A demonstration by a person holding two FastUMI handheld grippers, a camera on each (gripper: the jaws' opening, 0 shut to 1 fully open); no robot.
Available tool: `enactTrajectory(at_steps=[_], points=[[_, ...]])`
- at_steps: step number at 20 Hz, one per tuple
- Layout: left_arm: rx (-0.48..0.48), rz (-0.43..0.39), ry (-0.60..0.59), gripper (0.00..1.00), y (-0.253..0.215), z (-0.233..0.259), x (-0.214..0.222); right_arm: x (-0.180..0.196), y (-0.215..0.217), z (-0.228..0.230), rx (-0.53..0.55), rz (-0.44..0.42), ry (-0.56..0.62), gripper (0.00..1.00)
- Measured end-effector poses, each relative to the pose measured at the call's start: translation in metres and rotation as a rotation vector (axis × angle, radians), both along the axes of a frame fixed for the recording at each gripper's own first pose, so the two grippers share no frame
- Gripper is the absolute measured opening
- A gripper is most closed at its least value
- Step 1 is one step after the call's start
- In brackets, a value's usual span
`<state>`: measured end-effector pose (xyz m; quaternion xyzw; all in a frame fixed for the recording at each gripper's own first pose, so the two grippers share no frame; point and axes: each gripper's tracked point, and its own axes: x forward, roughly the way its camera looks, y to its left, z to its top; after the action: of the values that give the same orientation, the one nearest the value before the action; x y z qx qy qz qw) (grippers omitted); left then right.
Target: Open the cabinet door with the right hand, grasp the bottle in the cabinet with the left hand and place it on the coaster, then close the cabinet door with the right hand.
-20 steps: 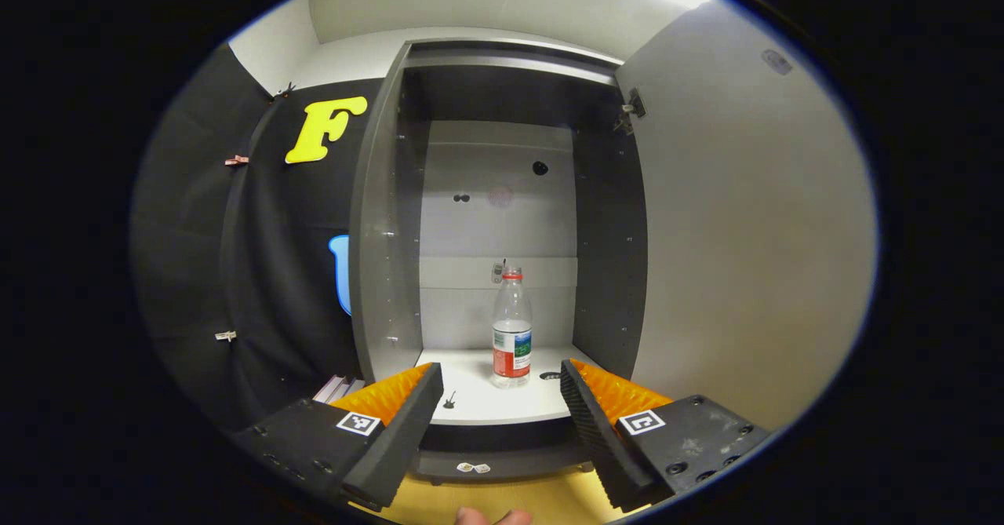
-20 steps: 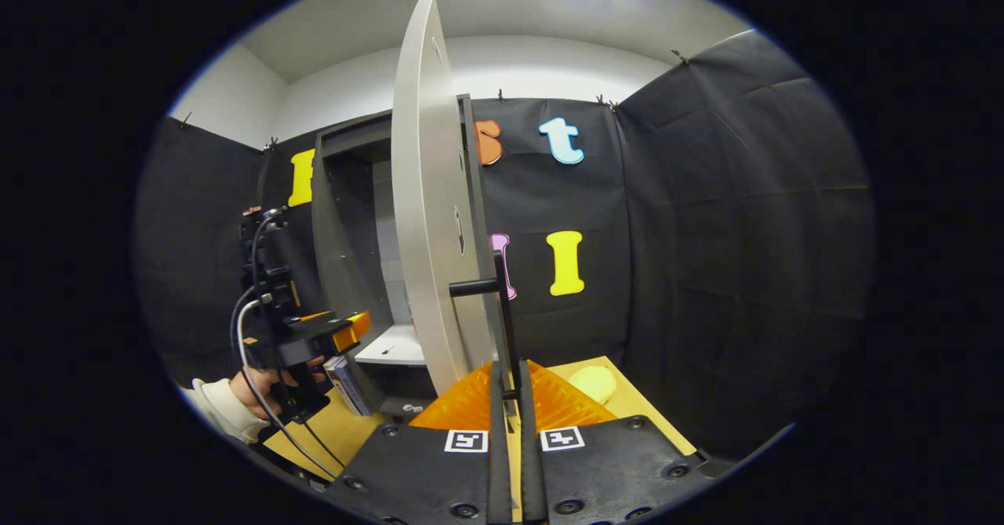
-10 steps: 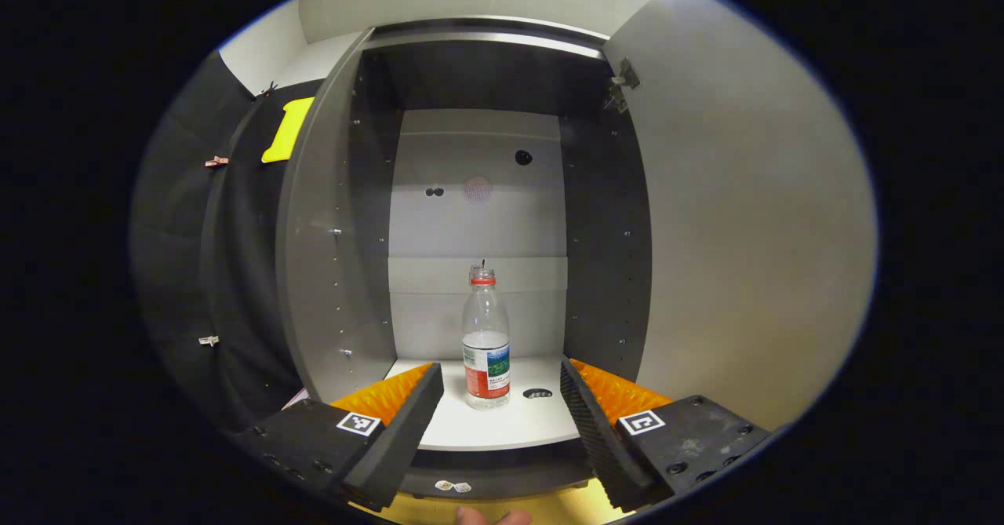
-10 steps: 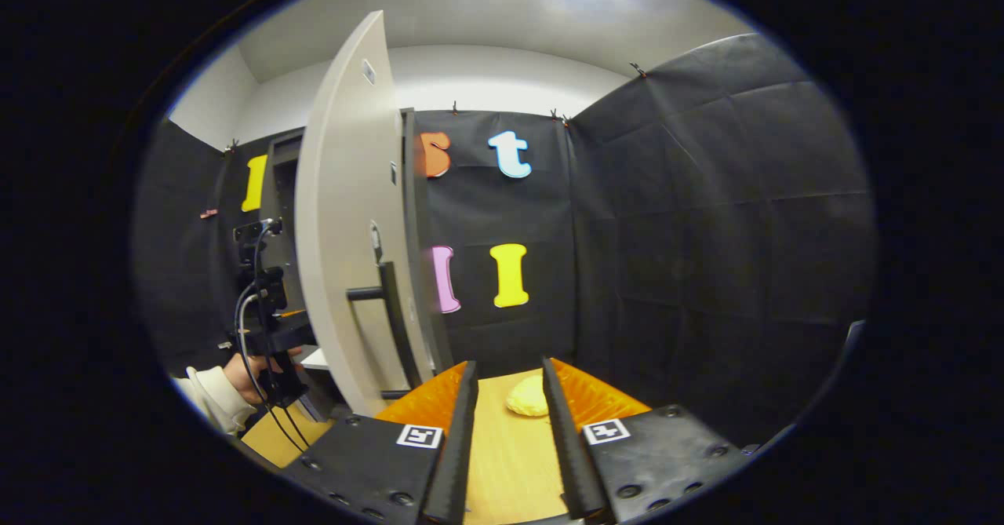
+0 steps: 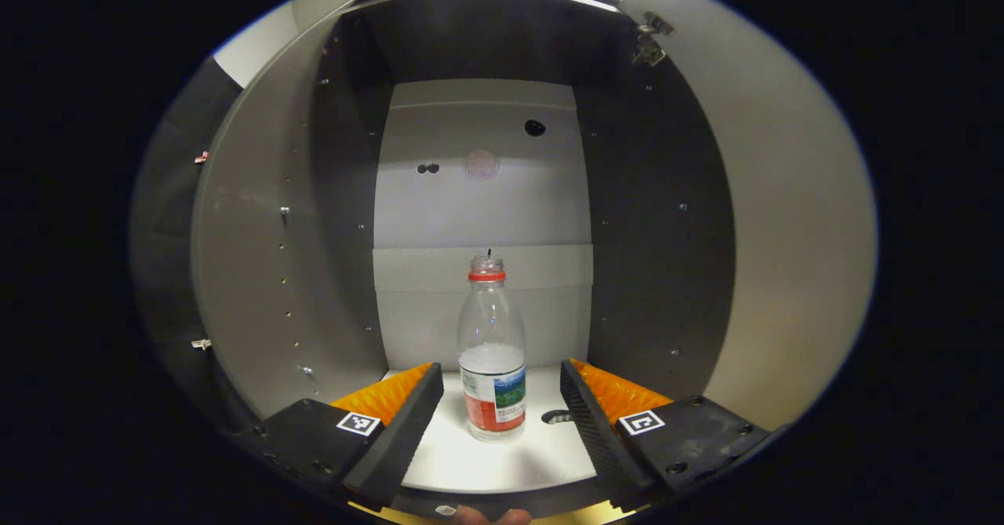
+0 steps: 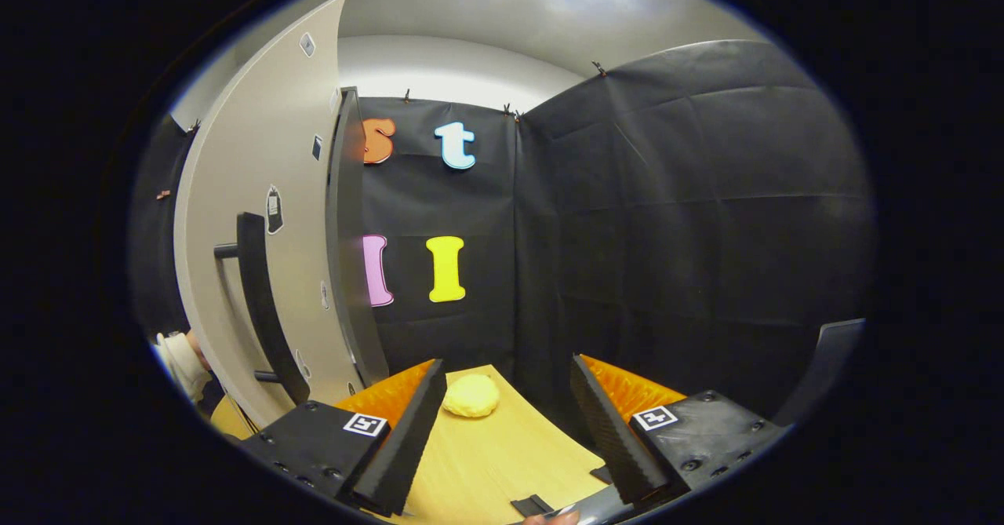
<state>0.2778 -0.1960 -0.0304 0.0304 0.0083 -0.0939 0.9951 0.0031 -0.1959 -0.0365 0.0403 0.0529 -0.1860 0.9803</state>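
A clear plastic bottle [image 5: 492,360] with a red neck ring and a red, green and blue label stands upright on the white shelf [image 5: 502,462] inside the cabinet. My left gripper [image 5: 499,370] is open just short of the bottle, which lines up with the gap between its fingers. The cabinet door [image 5: 792,227] stands swung open on the right. In the right gripper view the door [image 6: 259,195] and its black bar handle [image 6: 263,305] are at the left, apart from my open right gripper [image 6: 508,368]. A round yellow coaster [image 6: 471,395] lies on the wooden table [image 6: 502,462] ahead of it.
The cabinet's grey side walls [image 5: 259,235] close in on both sides of the left gripper. A dark oval hole [image 5: 555,416] sits in the shelf right of the bottle. A sleeve [image 6: 176,352] shows behind the door. A dark panel edge [image 6: 831,352] rises at the far right.
The left gripper has moved forward into the cabinet, closer to the bottle. The right gripper has let go of the door handle, opened, and swung right toward the coaster.
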Motion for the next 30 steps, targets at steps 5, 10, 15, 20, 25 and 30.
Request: enactTrajectory(at_steps=[5,10,15,20,25,30], points=[[0.004,0.013,0.029,0.94,-0.005,-0.022,0.037,0.015,0.003,0.001,-0.055,0.02,-0.011,0.98],[-0.023,0.059,0.037,0.94,-0.001,-0.033,0.065,0.022,-0.001,0.001,-0.052,0.022,-0.014,0.98],[-0.078,0.083,0.046,0.84,0.004,-0.039,0.075,0.024,-0.008,-0.004,-0.043,0.015,-0.003,0.98],[-0.096,0.087,0.033,0.75,0.016,-0.026,0.055,0.026,-0.007,-0.001,-0.024,0.026,-0.023,0.97],[-0.078,0.076,0.008,0.75,0.034,-0.005,0.018,0.025,-0.002,0.013,-0.054,0.016,-0.056,0.97],[-0.07,0.07,-0.018,0.75,0.064,0.01,-0.036,0.018,0.019,0.01,0.023,0.069,-0.036,0.98]])
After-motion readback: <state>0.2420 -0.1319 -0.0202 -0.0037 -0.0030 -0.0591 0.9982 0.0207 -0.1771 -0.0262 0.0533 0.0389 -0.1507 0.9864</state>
